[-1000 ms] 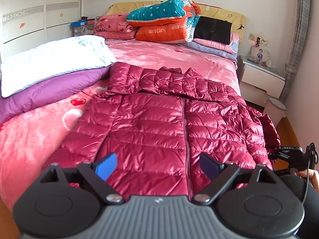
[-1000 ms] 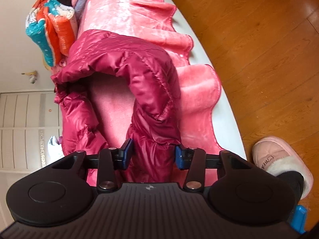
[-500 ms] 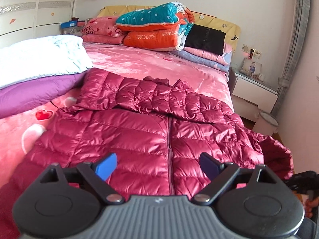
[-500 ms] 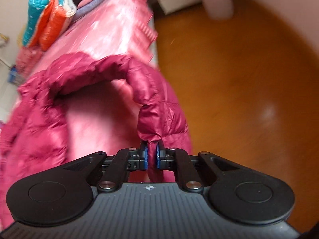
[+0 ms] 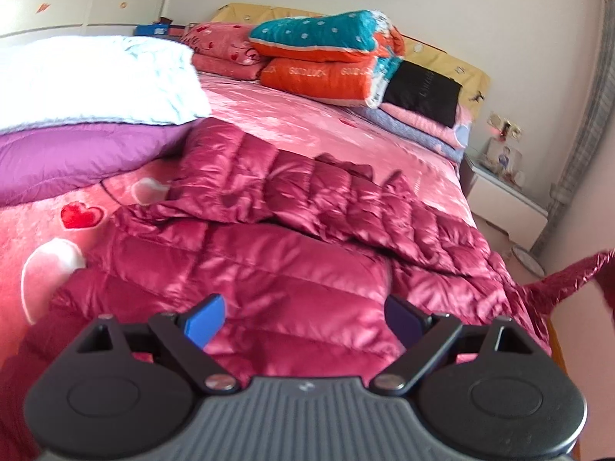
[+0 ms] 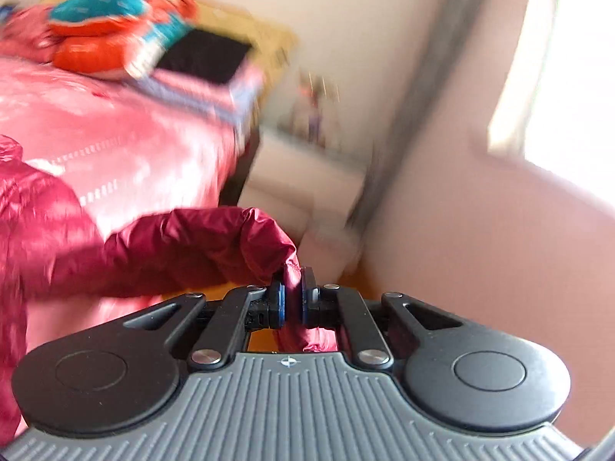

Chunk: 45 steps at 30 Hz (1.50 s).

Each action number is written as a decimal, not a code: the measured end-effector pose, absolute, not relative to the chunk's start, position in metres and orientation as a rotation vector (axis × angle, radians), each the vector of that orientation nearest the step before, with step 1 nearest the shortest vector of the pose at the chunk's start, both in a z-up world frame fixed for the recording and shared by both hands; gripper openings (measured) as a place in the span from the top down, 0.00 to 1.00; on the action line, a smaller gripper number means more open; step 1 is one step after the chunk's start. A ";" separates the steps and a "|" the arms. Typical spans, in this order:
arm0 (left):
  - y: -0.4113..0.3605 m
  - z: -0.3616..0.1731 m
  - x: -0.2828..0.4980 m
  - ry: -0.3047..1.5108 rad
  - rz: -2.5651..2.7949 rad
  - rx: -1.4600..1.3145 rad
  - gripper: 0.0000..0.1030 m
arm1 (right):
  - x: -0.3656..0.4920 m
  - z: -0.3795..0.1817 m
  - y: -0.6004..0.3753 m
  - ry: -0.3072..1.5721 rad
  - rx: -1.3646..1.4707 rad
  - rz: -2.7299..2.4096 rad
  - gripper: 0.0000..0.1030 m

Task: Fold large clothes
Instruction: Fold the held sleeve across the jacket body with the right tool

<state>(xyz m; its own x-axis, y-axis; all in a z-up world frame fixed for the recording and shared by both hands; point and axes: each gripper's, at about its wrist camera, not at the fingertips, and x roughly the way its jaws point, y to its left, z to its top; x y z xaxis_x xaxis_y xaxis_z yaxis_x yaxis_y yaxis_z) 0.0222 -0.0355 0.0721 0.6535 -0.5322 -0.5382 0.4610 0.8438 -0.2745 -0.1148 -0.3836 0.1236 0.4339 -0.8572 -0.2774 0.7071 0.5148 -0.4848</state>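
A shiny crimson puffer jacket lies front-up on the pink bed, its zip running down the middle. My left gripper is open and empty, low over the jacket's lower front. My right gripper is shut on the end of the jacket's sleeve and holds it lifted off the right side of the bed. That raised sleeve also shows at the right edge of the left wrist view. The right wrist view is blurred.
A purple quilt topped by a white one lies at the left. Folded bedding and pillows are stacked at the headboard. A white nightstand and a grey curtain stand right of the bed.
My right gripper closed on the sleeve end and lifted it up and out, away from the floor. My left gripper moved lower and closer over the jacket, still open.
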 end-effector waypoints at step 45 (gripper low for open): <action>0.051 0.055 0.090 0.710 -0.452 -0.435 0.12 | 0.012 0.025 -0.116 0.499 -1.248 -0.362 0.00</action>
